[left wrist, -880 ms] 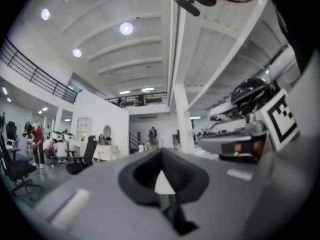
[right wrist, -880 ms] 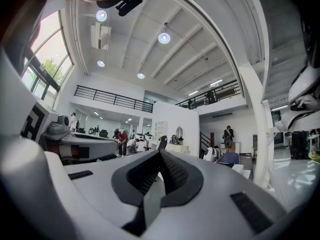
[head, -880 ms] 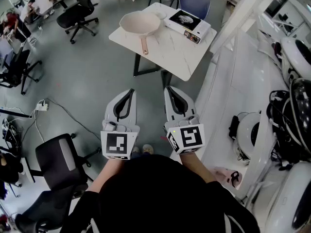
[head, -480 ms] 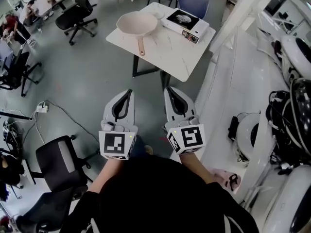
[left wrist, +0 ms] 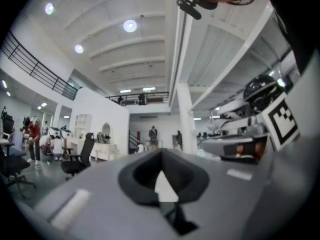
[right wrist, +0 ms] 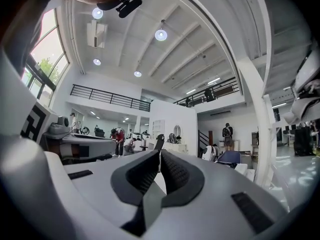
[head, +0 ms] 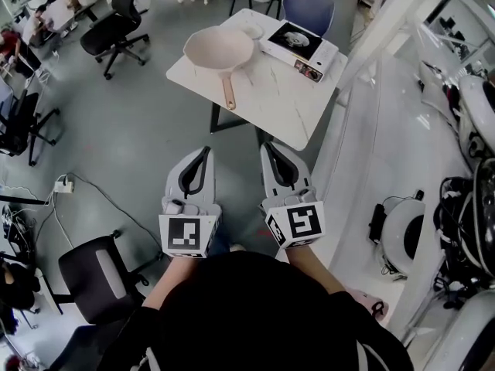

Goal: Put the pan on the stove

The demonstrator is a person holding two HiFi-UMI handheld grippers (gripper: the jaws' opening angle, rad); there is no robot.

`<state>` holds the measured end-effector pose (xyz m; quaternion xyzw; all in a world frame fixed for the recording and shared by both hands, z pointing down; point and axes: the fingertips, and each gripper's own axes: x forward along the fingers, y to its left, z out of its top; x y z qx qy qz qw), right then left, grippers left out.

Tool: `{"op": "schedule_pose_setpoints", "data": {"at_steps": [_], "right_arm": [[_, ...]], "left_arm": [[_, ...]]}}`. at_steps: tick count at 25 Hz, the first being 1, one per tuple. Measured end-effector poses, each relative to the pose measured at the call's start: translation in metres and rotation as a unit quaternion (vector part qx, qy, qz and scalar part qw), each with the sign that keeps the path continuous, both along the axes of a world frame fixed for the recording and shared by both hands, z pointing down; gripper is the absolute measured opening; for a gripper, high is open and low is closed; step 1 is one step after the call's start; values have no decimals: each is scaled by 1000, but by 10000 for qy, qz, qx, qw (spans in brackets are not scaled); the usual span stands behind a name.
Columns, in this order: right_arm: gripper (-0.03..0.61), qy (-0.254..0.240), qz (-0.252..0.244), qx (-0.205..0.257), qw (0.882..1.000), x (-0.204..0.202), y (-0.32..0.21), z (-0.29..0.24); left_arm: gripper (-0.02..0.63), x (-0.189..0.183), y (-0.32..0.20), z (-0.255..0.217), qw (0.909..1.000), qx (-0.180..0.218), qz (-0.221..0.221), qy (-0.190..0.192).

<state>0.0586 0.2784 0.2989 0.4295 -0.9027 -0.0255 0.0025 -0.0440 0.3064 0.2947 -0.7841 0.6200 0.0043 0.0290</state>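
Note:
A beige pan (head: 219,49) with a brown handle rests on a white marble-topped table (head: 278,103) in the head view. To its right on the same table sits a white portable stove (head: 298,46) with a black burner. My left gripper (head: 204,151) and right gripper (head: 264,146) are held side by side in front of the person, well short of the table. Both are shut with nothing between the jaws. In the left gripper view the left gripper (left wrist: 161,151) points up toward the hall, and so does the right gripper (right wrist: 160,153) in the right gripper view.
Black office chairs (head: 104,273) stand on the grey floor at left, another black chair (head: 116,25) at top left. A blue chair (head: 309,10) sits behind the table. White shelving with robot parts (head: 464,230) runs along the right. A power strip (head: 63,184) lies on the floor.
The view has shifted forward: the table with the pan and stove sits slightly lower and nearer in the picture. Both grippers stay shut and held side by side.

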Motion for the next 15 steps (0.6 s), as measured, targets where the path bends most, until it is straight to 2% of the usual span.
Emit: {"op": "schedule_pose_setpoints", "data": {"at_steps": [15], "right_arm": [[23,40,137,-156,9998,-71,-134,15]], "left_arm": [[11,-60,-141,16,9992,-98,392,0]]}}
